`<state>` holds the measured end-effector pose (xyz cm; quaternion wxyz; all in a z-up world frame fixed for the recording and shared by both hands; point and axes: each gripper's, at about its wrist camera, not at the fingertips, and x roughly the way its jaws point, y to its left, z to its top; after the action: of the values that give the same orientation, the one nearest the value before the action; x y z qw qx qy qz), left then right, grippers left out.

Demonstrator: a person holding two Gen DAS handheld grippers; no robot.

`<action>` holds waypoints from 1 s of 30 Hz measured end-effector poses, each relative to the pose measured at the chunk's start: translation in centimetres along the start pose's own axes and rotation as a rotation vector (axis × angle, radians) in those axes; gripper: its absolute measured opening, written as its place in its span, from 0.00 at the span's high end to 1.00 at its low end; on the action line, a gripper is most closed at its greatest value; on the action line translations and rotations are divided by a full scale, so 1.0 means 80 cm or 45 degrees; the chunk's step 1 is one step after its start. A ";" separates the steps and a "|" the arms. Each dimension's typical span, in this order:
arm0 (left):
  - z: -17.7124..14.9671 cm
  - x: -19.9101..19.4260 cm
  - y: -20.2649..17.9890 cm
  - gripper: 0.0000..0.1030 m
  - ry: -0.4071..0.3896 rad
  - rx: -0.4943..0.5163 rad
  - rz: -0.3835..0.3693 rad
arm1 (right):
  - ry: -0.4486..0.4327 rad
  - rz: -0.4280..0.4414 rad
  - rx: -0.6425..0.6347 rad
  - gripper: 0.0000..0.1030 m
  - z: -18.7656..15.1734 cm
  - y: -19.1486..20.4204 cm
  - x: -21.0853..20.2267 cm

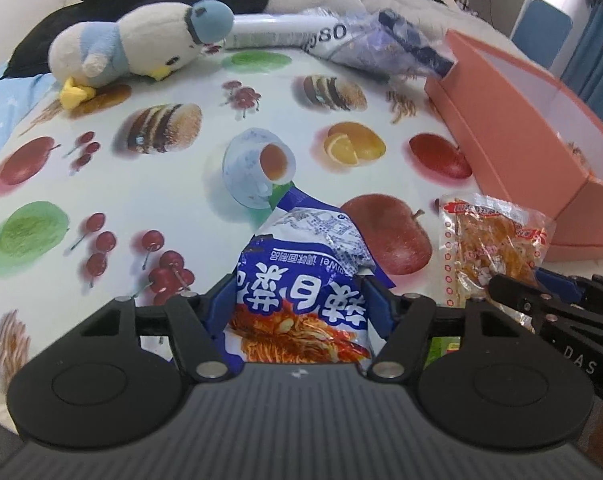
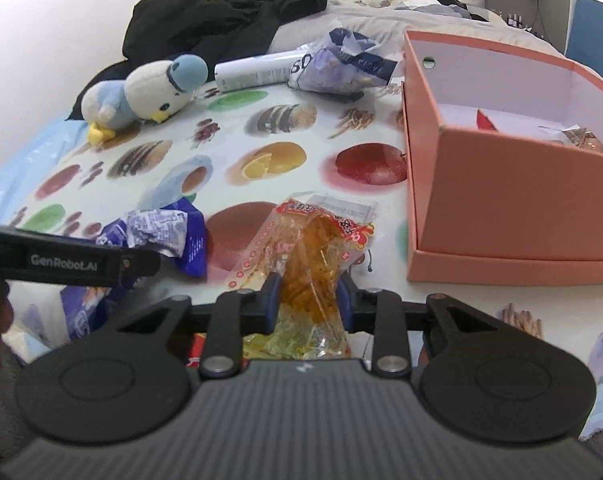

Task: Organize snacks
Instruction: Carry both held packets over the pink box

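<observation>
A blue snack bag (image 1: 301, 264) with a noodle picture sits between the blue pads of my left gripper (image 1: 299, 300), which is shut on its lower part; the bag's top is crumpled. In the right wrist view the same blue bag (image 2: 161, 232) lies at the left. My right gripper (image 2: 307, 292) is shut on a clear packet of orange snack strips (image 2: 313, 240), held slightly off the cloth. That packet (image 1: 497, 240) also shows at the right of the left wrist view. An open pink box (image 2: 501, 208) stands to the right, with a wrapped snack (image 2: 581, 140) inside.
A fruit-print tablecloth (image 1: 141, 208) covers the surface. A small jelly cup (image 1: 259, 168) lies on its side beyond the blue bag. At the back are a plush bird (image 1: 141, 44), a white tube (image 1: 285, 30), a crumpled wrapper (image 1: 381, 44) and dark clothing (image 2: 229, 20).
</observation>
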<state>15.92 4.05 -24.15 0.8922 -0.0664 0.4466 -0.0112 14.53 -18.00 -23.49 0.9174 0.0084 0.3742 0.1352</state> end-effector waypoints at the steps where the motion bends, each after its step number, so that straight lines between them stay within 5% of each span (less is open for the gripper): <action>1: 0.000 -0.007 0.000 0.31 -0.009 -0.010 -0.003 | -0.004 0.005 0.005 0.69 0.002 0.000 -0.004; 16: 0.022 -0.123 -0.011 0.31 -0.167 -0.087 -0.064 | -0.159 0.025 0.058 0.69 0.045 0.003 -0.104; 30: 0.033 -0.176 -0.091 0.31 -0.230 0.039 -0.220 | -0.279 -0.067 0.126 0.69 0.058 -0.025 -0.185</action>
<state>9.83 -1.74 -10.48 0.9255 -0.0916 0.3567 -0.0888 8.07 -23.29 -10.25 0.9544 0.0586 0.2782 0.0905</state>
